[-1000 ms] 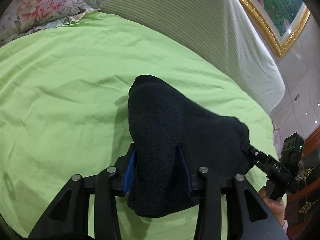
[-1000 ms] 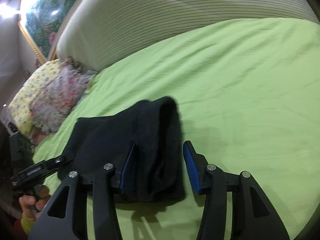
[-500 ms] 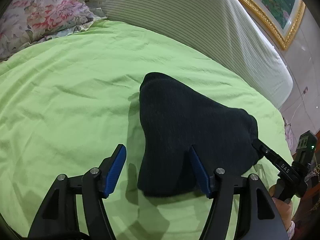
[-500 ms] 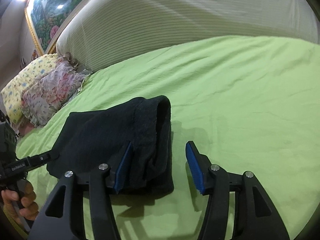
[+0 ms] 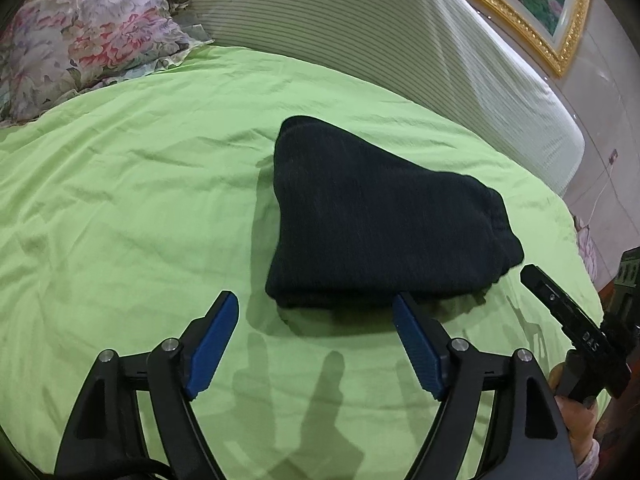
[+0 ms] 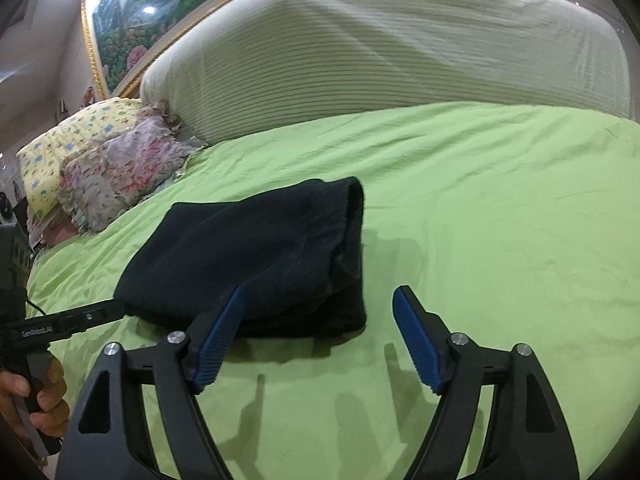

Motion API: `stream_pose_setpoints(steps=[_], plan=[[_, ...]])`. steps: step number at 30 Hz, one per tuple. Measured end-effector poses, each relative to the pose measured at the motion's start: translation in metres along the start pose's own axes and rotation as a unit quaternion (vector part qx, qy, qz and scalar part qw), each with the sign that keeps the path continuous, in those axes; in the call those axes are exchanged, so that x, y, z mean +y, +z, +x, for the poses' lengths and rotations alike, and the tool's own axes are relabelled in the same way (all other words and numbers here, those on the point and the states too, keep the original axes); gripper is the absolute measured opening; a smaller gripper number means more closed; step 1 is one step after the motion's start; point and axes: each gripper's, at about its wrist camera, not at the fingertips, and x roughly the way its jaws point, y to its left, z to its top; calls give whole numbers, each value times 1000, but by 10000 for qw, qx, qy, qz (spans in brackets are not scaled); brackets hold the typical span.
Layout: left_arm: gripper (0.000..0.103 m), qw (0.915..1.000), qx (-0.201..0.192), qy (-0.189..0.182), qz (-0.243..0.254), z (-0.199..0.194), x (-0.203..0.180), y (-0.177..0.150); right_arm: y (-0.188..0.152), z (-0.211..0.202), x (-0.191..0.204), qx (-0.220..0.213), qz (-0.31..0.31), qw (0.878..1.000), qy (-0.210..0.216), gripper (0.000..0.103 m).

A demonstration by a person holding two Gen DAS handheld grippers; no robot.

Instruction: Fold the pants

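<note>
Dark pants point(image 5: 372, 224) folded into a bundle on the green bedsheet point(image 5: 120, 200), left gripper point(image 5: 316, 310) and right gripper point(image 6: 318, 304) both spread wide, holding nothing, hovering just beside the near edge

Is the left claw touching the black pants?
Apart. The left wrist view shows green sheet between the open left claw and the folded pants.

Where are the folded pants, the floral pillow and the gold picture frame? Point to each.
folded pants point(image 5: 372, 220), left wrist view, middle of top layer.
floral pillow point(image 5: 80, 40), left wrist view, middle of its face.
gold picture frame point(image 5: 520, 26), left wrist view, lower rail.
</note>
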Motion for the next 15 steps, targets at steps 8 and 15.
stream_pose_setpoints(steps=[8,15], plan=[[83,9990,-209,311,254,-6,-12,-14,-13,-18,32,-303,-628,9975,70,103],[85,9942,-336,702,736,-11,-32,-26,-18,-12,49,-125,-1001,9949,19,103]])
